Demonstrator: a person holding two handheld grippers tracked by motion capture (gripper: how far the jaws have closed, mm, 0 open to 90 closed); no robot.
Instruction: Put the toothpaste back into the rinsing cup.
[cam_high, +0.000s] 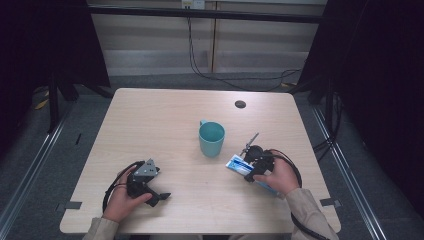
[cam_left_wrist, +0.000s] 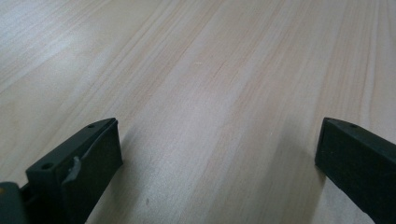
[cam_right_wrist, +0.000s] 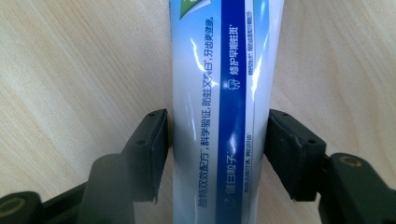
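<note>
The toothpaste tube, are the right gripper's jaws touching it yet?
Touching. In the right gripper view the toothpaste tube lies on the table between the right gripper jaws, and both black pads sit flush against its sides with no wood showing between.

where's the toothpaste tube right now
In the high view the toothpaste tube lies flat on the table, right of the teal mug, between the right gripper's fingers.

I see my left hand (cam_high: 122, 196) resting low at the near left, its black two-jaw left gripper (cam_left_wrist: 219, 154) lying with jaws spread wide. My right hand (cam_high: 280, 176) sits at the near right, angling the black two-jaw right gripper (cam_right_wrist: 217, 149) downward, jaws partway closed.
</note>
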